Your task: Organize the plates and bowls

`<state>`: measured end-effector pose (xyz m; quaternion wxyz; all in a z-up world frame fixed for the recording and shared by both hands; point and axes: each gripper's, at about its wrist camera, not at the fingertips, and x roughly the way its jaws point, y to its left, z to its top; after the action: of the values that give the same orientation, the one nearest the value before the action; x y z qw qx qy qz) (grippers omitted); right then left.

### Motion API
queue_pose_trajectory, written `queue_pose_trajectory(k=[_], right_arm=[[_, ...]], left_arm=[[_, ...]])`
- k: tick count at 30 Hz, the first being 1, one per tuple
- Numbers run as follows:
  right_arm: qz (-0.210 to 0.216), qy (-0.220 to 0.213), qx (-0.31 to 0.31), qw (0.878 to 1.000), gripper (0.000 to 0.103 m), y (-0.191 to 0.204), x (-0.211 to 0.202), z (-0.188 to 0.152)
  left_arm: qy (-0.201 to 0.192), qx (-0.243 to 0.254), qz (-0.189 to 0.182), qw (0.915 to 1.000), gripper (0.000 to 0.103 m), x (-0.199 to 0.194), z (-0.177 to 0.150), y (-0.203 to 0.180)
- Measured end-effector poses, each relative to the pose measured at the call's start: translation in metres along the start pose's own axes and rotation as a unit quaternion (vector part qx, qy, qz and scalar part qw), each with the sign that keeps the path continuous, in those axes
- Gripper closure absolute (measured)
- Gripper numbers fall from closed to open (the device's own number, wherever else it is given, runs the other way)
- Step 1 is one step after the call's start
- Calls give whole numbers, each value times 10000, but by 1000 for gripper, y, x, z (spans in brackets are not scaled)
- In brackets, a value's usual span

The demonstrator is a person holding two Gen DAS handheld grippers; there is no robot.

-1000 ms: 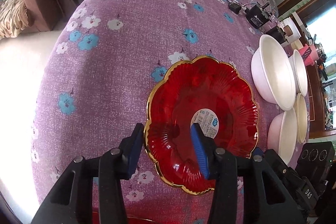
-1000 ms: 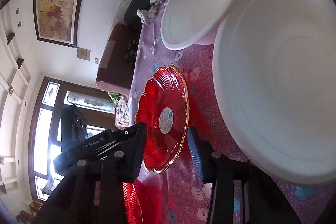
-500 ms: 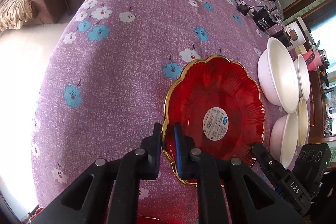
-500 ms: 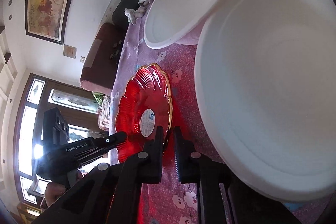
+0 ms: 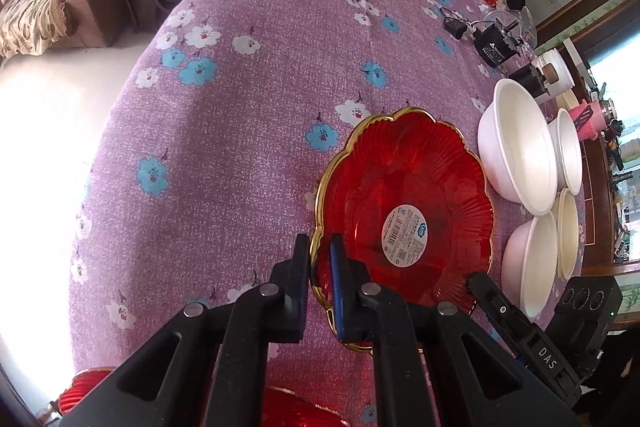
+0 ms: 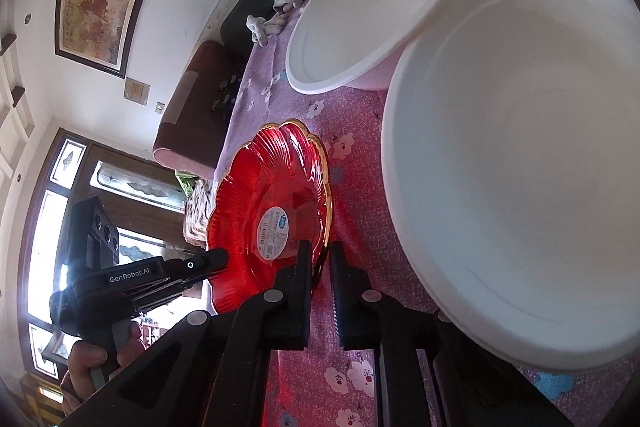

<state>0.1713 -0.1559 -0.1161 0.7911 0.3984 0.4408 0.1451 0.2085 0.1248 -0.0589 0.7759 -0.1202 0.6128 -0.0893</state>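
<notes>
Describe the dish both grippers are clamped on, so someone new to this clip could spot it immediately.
On the purple flowered tablecloth, look just left of the cluster of white bowls. The red glass plate lies there, pinched at opposite rims by the left gripper and the right gripper. Only it has a scalloped gold edge and a round white sticker.

— What did the red plate [image 5: 404, 203] look like?
— Scalloped, ribbed red glass with a gold rim and a round white sticker at its centre – it lay on the purple flowered tablecloth [image 5: 240, 131].
— And the white bowls [image 5: 516, 147]?
— Upright, empty, clustered just beside the plate.
</notes>
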Motion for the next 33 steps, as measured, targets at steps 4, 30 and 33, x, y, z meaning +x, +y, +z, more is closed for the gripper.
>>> queue_pose_trajectory(k=[4, 30, 33], right_arm=[[135, -37, -80, 9999, 93, 6, -7, -3], [646, 244, -1218, 9901, 93, 100, -62, -105], [613, 433, -1309, 9885, 93, 105, -54, -122]], left_arm=[[-122, -53, 5, 9999, 94, -16, -5, 2], [-872, -347, 138, 9955, 94, -125, -128, 65], [-817, -445, 220, 9954, 94, -124, -145, 79]])
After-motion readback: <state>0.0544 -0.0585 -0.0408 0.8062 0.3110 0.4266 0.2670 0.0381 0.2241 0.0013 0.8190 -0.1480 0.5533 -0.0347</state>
